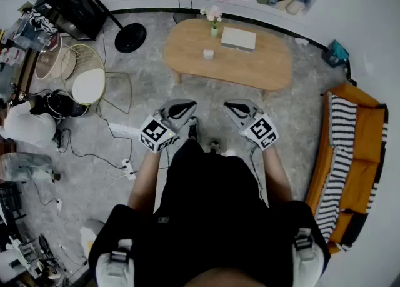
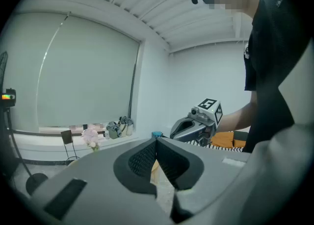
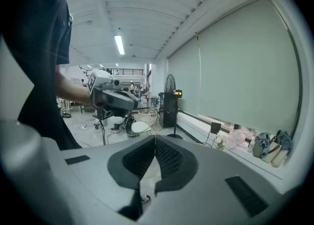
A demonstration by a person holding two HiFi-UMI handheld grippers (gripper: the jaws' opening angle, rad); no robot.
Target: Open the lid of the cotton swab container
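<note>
Distance is what I am dealing with first: I am standing well short of the wooden table [image 1: 262,67], with grey floor lying between it and me, and I am touching nothing on it. I am holding my left gripper [image 2: 156,145] and my right gripper [image 3: 155,143] side by side on the near side of the table, both tilting a little downward. The jaws of each are pressing together pad to pad, with nothing between them.

I am taking the small white block to be the cotton swab container [image 1: 208,54]. It is sitting near the middle of the table, a little toward its left half, and it is too small from here to show a lid or a hinge. The flower vase [image 1: 214,23] is standing behind it at the table's far edge. The flat white box [image 1: 238,39] is lying near it, toward the table's right.

To do this step well, I am planning to come right up to the table's near edge before spreading either pair of jaws. There I am expecting to find out how the lid is fitted. I am judging so light a container likely to slide or tip, so one gripper should be pinning its body against the tabletop while the other is working the lid. I am also minding the vase, so I am choosing a low approach from the table's near side, not one from above.
</note>
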